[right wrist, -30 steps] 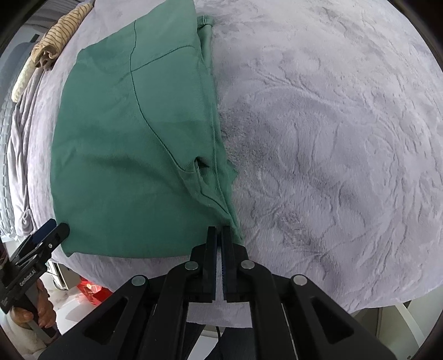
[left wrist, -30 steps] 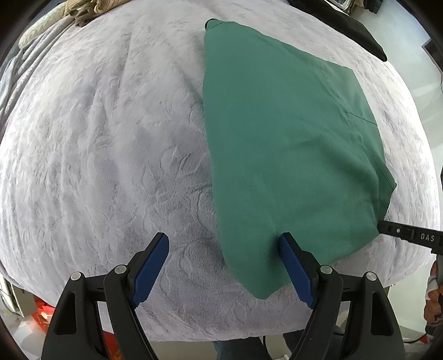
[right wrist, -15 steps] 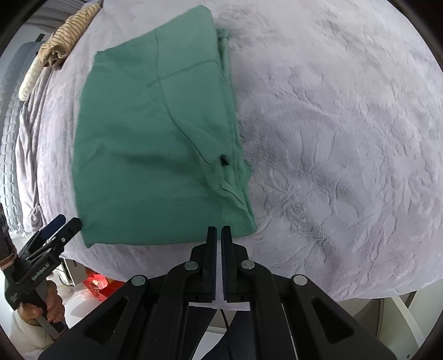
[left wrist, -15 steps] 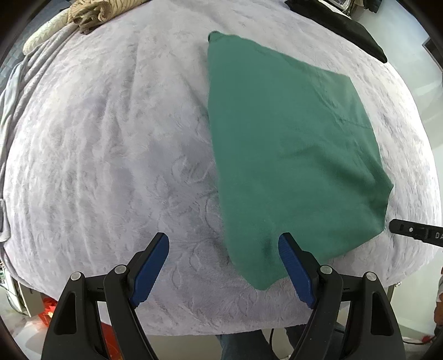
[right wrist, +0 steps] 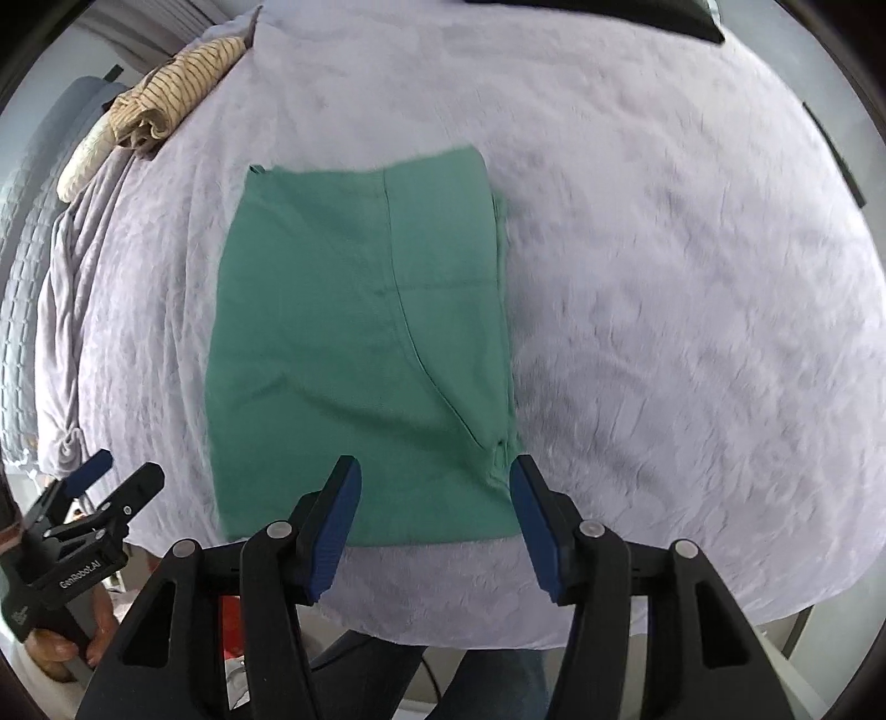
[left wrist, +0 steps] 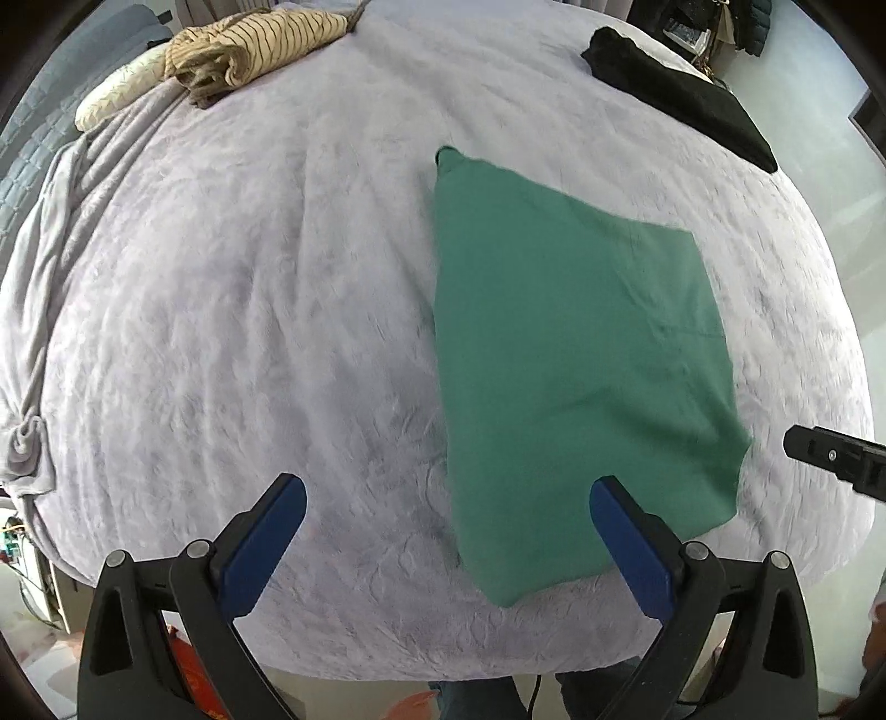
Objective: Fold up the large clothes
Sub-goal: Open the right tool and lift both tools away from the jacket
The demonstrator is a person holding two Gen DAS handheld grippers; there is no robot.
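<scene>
While one folded green garment (right wrist: pixel 360 354) lies flat on the grey blanket (left wrist: pixel 221 332), one striped cloth (left wrist: pixel 255 39) sits at the far edge; left gripper (left wrist: pixel 448 498) and right gripper (right wrist: pixel 434 487) point down, jaws opening, empty.

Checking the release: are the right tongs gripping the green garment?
No, the right tongs are opening, clear above the flat green garment.

From where I sit, the folded garment (right wrist: pixel 360 354) lies flat on the bed (right wrist: pixel 664 277), near its front edge. The striped bundle (left wrist: pixel 255 44) sits far back on the left, the dark garment (left wrist: pixel 681 94) far back on the right. My 2 grippers hang above the front edge, apart from the cloth.
</scene>
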